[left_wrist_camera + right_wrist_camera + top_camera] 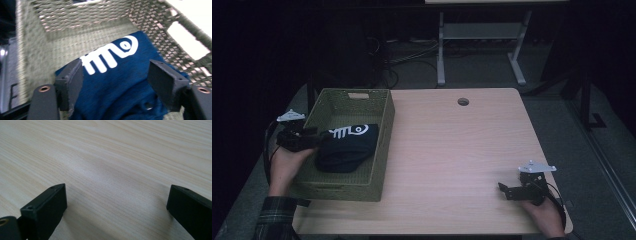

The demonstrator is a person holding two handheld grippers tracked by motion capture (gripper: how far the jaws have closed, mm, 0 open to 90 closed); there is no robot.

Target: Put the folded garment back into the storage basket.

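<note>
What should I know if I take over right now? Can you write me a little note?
Left gripper: jaws open, either side of the dark blue cloth, not pinching it.
Right gripper: open, nothing in it, low over the table near its right corner.
Done: the cloth with the white print lies inside the green basket.
Left: probably just pull the left gripper back out of the basket.
</note>
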